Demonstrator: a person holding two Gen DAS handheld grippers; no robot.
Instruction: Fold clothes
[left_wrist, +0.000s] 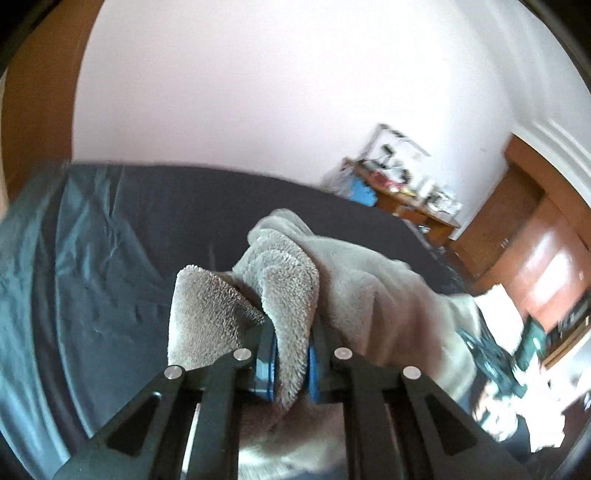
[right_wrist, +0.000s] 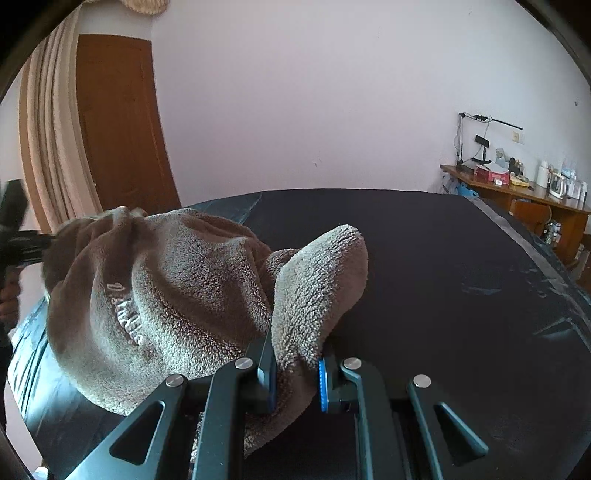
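Observation:
A fluffy brown-grey fleece garment (right_wrist: 159, 295) with pale embroidered lettering hangs bunched between the two grippers above a dark bed sheet (right_wrist: 461, 277). My left gripper (left_wrist: 291, 354) is shut on a thick fold of the fleece garment (left_wrist: 288, 280), blue pads pressing on both sides. My right gripper (right_wrist: 295, 373) is shut on another corner of it, which sticks up past the fingers. In the right wrist view the left gripper (right_wrist: 22, 240) shows dark and blurred at the far left edge, at the garment's other end.
The dark sheet (left_wrist: 110, 258) covers the bed below both grippers. A wooden desk (right_wrist: 517, 199) with a lamp, boxes and bottles stands at the right against the pale wall. A brown door (right_wrist: 118, 122) and beige curtain (right_wrist: 48, 122) stand at the left.

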